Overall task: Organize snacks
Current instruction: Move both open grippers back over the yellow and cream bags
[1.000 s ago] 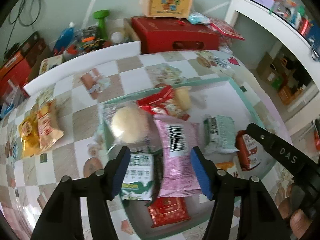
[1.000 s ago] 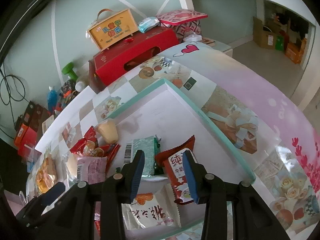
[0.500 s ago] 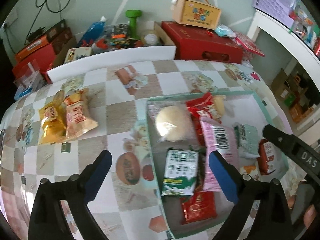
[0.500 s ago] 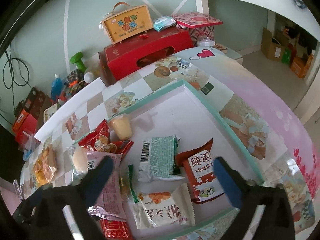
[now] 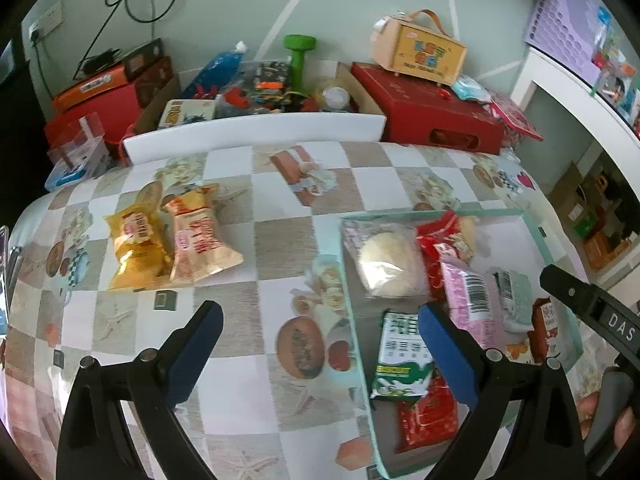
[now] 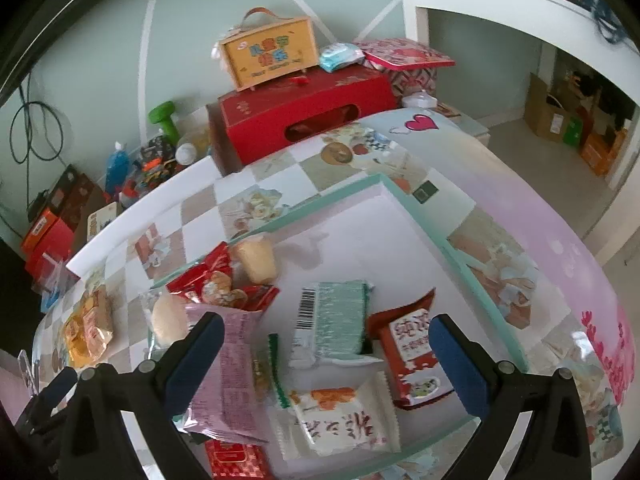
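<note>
Both grippers wide open, two snack bags left out on the table!

The left gripper (image 5: 320, 356) hangs spread and empty above the tablecloth, beside the tray (image 5: 532, 228); the right gripper (image 6: 326, 360) hovers just as wide over the packets in the tray, nothing pinched. Most snacks sit inside the tray: the pink packet (image 6: 236, 372), the green packet (image 6: 340, 324), the red packet (image 6: 412, 356). The yellow bag (image 5: 136, 248) and orange bag (image 5: 200, 240) lie touching, well apart from the tray. Risk, I reckon: those puffy bags are slippery, so a pinch at the edge could slide off, or snag both at once.
</note>
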Motion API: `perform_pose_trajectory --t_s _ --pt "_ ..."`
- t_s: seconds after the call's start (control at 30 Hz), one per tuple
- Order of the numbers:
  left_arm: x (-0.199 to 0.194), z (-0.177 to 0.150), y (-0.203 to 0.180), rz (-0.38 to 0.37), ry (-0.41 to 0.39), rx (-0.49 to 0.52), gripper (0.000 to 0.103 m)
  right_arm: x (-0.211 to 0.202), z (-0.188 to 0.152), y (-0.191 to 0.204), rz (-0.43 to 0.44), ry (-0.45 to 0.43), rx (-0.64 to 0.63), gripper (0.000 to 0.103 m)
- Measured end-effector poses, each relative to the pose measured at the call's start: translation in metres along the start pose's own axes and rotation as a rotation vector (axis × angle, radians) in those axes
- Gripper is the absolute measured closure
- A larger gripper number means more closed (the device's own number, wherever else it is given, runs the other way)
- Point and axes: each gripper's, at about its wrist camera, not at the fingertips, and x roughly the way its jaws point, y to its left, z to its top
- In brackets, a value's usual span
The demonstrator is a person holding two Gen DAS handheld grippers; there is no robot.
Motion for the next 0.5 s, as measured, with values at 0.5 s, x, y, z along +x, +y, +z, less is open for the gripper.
perform_pose_trajectory --t_s 0.5 --pt "0.001 0.015 0.05 0.036 0.008 -0.069 0.005 -0.006 -0.006 0.056 0.051 -0.011 -0.111 0.0"
